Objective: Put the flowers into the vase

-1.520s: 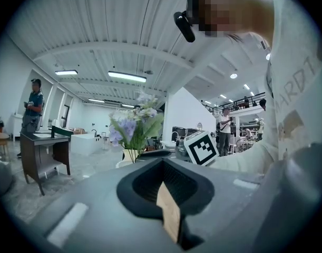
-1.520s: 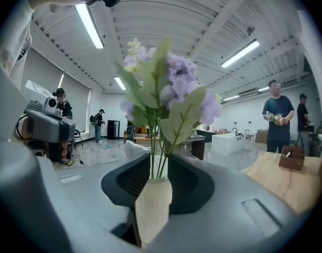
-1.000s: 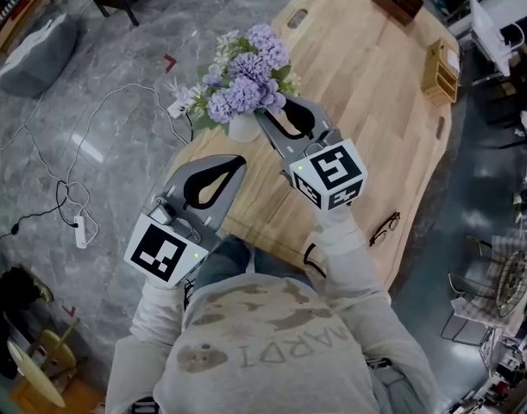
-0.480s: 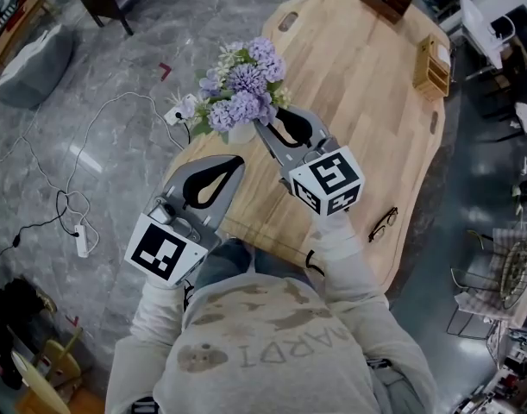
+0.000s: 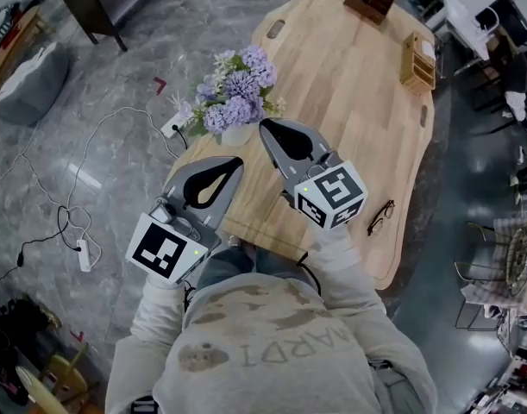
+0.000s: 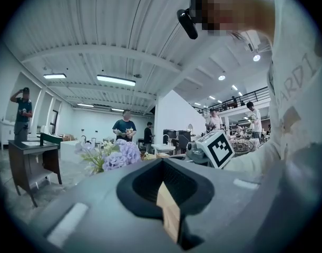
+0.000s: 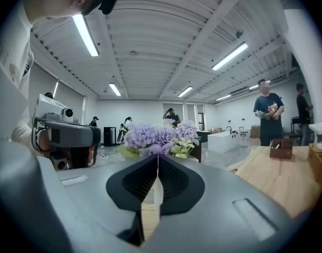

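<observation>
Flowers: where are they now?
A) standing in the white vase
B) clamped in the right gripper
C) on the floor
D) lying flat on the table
A: the flowers stand in the white vase on the table, and the right gripper, just short of it, is shut on nothing.

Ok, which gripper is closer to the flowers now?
The right gripper: its shut tips sit just beside the vase of flowers, over the table. The left gripper hangs farther back, near the table's edge.
</observation>
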Demonstrator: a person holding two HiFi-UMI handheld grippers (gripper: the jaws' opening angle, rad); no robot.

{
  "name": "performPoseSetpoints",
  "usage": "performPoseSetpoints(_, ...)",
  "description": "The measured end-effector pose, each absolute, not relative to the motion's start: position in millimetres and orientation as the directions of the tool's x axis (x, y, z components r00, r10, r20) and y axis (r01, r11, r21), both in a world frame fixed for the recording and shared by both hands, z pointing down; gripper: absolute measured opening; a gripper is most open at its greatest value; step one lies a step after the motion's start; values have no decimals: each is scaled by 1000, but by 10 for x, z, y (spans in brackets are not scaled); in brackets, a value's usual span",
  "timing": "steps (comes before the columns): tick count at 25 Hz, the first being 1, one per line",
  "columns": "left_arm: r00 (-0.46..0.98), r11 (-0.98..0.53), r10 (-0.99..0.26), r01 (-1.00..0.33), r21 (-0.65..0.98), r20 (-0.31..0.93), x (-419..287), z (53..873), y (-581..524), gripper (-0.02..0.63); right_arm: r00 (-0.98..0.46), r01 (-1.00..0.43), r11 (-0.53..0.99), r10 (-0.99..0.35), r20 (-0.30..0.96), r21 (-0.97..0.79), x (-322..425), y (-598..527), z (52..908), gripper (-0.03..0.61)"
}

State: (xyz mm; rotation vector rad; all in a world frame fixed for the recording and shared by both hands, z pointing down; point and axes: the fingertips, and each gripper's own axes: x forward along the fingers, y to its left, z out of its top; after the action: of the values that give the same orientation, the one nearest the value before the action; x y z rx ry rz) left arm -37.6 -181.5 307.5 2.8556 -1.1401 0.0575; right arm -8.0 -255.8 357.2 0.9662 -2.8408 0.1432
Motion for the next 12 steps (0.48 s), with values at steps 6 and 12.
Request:
performPoseSetpoints(6,734,-734,-677,-679,27,47,-377,2997,-1748,0,-810,-579,815,-573,128,-16,-149,-2235,3366,29)
performPoseSetpoints(12,734,-735,-676,-678,14,62,-358,3023,-1726,0,-803,-585,811,-577,150,-6,-171,-2199,3430,31)
